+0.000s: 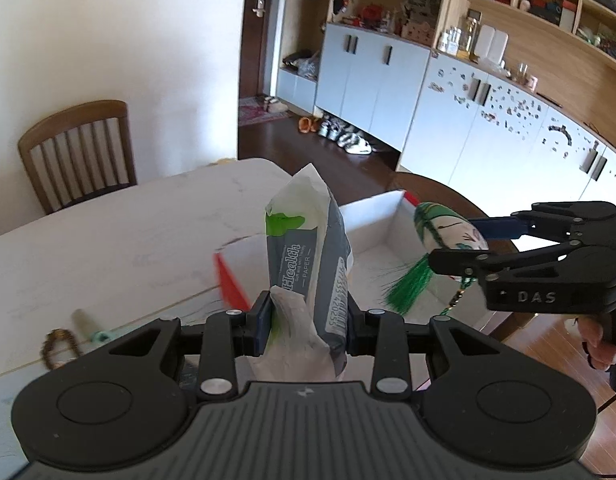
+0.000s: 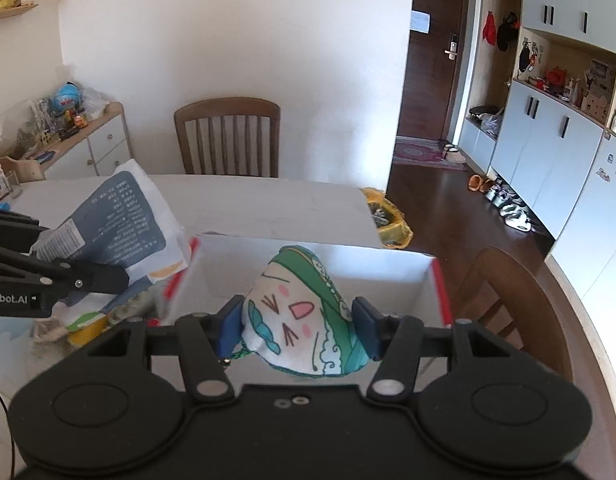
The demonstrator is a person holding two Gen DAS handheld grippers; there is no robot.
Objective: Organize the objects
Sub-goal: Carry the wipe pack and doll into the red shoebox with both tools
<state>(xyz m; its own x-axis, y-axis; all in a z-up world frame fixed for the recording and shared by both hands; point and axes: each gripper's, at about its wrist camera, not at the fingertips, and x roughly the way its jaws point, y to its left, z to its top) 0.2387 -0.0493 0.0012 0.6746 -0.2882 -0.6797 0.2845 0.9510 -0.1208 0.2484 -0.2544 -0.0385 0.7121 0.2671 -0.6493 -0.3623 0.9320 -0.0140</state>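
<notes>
The left gripper (image 1: 305,320) is clamped on a tissue pack (image 1: 308,264), held up over the table (image 1: 107,232) beside the box's (image 1: 372,216) left wall. The right gripper (image 2: 297,328) is clamped on a plush pouch (image 2: 299,312), above the open box at the table's right edge.

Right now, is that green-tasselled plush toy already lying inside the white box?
No, the plush toy is clamped between the right gripper fingers, above the white box.
</notes>
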